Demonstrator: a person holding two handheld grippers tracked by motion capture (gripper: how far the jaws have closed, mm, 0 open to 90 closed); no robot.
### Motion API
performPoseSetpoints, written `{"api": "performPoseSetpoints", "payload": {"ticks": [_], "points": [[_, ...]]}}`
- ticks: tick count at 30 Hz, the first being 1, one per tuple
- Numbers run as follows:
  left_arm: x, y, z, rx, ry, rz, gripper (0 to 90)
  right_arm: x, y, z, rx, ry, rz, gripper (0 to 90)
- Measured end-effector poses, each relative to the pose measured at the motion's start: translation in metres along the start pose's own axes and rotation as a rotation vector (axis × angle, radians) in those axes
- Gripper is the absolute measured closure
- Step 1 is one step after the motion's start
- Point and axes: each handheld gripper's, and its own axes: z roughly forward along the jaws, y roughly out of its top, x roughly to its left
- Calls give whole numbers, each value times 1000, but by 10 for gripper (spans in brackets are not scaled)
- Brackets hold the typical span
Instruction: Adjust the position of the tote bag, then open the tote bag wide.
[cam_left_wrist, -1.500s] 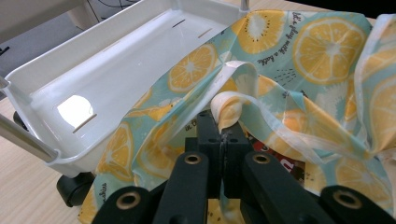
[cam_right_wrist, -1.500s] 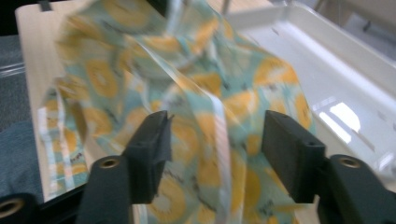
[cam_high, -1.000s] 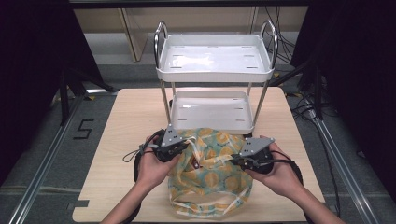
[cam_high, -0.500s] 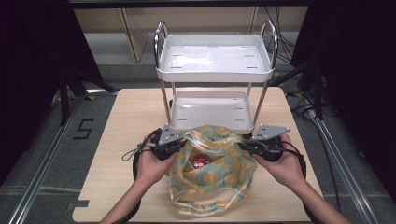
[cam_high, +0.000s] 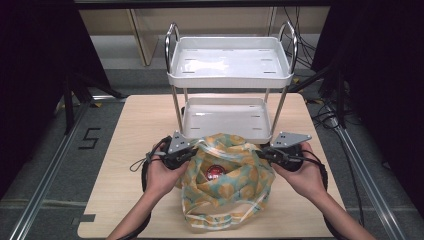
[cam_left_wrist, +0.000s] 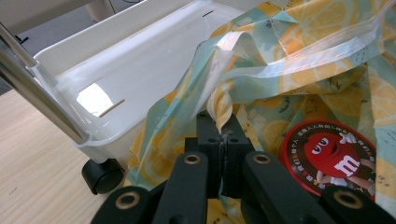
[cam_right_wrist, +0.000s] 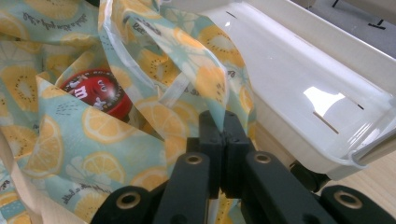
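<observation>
Behind bag (cam_high: 227, 187), white cart (cam_high: 230, 117), touching

High view looks down from above; both gripper views, close in, share the bag (cam_high: 227, 175).

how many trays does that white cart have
2. The upper tray sits at the top of the cart, between its handles. The lower tray is beneath it, just behind the lemon-print bag.

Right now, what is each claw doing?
Left claw: shut on the lemon-print bag.
Right claw: shut on the same bag's opposite edge.
</observation>
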Motion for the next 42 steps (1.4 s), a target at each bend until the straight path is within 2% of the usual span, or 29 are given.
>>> {"api": "performPoseSetpoints", "payload": {"ticks": [4, 6, 7, 8, 10, 12, 13, 14, 15, 16, 18, 19, 22, 23, 24, 25, 26, 27, 29, 31, 33, 34, 35, 36, 37, 39, 40, 41, 42], "points": [[-1, -2, -2, 5, 5, -8, 889, 1, 0, 0, 2, 4, -15, 900], [1, -5, -4, 13, 19, 12, 890, 1, 0, 0, -6, 0, -9, 900], [-1, -6, -4, 10, 22, -14, 890, 1, 1, 0, -7, 0, -9, 900], [-1, -6, -4, 10, 22, -14, 890, 1, 1, 0, -7, 0, -9, 900], [0, -8, -5, 26, 25, 1, 890, 1, 1, 0, -3, 13, 1, 900], [1, -9, -5, 17, 29, -1, 890, -2, 2, 3, -4, 21, -29, 900], [1, -9, -5, 19, 33, -2, 890, -2, 2, 4, -8, 9, -24, 900], [2, -9, -4, 22, 28, -6, 890, -3, 2, 4, -1, 19, -21, 900], [4, -9, -4, 33, 31, 12, 890, -3, 2, 5, -3, 17, -18, 900], [4, -9, -4, 33, 31, 12, 890, -3, 2, 5, -3, 17, -18, 900], [5, -9, 0, 29, 25, -9, 890, -5, 2, 10, 6, 17, -24, 900], [6, -9, 1, 38, 29, 13, 890, -4, 2, 10, 17, 16, -14, 900], [7, -10, 3, 42, 32, 3, 890, -9, 4, 14, 8, 5, -27, 900], [7, -10, 6, 26, 31, -19, 890, -10, 4, 15, 8, 4, -29, 900], [7, -10, 6, 26, 31, -19, 890, -10, 4, 15, 8, 4, -29, 900], [9, -10, 5, 56, 32, 0, 890, -10, 4, 15, 8, 1, -27, 900], [9, -10, 6, 56, 31, 17, 890, -11, 4, 15, 5, -5, -38, 900], [8, -11, 8, 53, 30, 0, 890, -11, 3, 17, 7, -8, -40, 900], [8, -11, 9, 67, 28, -2, 890, -12, 1, 17, 20, -12, -34, 900], [6, -12, 12, 48, 24, -27, 890, -11, -1, 18, 17, -20, -32, 900], [7, -13, 12, 53, 25, -22, 890, -11, -1, 19, 16, -19, -33, 900], [6, -14, 14, 45, 19, -25, 890, -11, -2, 20, 21, -35, -42, 900], [8, -14, 14, 56, 21, -6, 890, -11, -2, 20, 21, -35, -42, 900], [7, -14, 15, 51, 22, -7, 890, -11, -3, 20, 16, -38, -43, 900], [7, -15, 16, 62, 24, -11, 890, -11, -3, 22, 29, -45, -52, 900], [8, -18, 18, 91, 22, 8, 890, -11, -6, 26, 38, -45, -52, 900], [8, -18, 18, 91, 22, 8, 890, -11, -6, 26, 38, -45, -52, 900], [5, -21, 20, 91, 14, -24, 890, -9, -10, 32, 65, -40, -48, 900], [6, -22, 20, 106, 16, -10, 890, -9, -10, 32, 65, -40, -48, 900]]}}
